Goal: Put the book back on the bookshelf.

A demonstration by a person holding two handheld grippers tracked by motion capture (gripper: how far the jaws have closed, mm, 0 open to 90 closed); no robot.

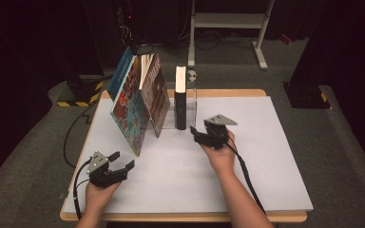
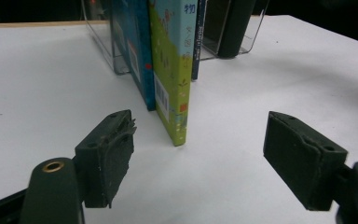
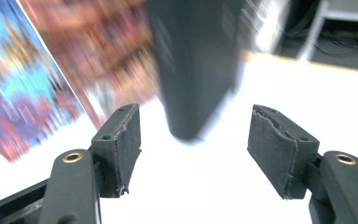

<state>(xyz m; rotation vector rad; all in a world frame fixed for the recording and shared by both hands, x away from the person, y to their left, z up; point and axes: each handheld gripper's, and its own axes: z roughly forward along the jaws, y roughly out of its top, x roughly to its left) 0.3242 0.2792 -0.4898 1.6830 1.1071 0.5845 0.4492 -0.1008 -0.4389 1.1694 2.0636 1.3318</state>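
Note:
Several colourful picture books [image 1: 138, 102] lean together to the left at the back of the white table top [image 1: 252, 161]. Beside them a black book [image 1: 180, 97] stands upright in a clear plastic holder [image 1: 193, 102]. My right gripper [image 1: 193, 134] is open just in front of the black book, with nothing between its fingers. In the blurred right gripper view, the black book [image 3: 196, 60] rises beyond that open right gripper [image 3: 196, 144]. My left gripper [image 1: 122, 160] stands open near the front left. In its own view the left gripper [image 2: 200, 149] is empty and faces a green-spined book [image 2: 170, 79].
A metal stand [image 1: 228, 21] is on the floor behind the table. A yellow-and-black striped base [image 1: 78, 92] sits at the back left, and another one [image 1: 306, 95] at the right. Cables trail off the table's left side.

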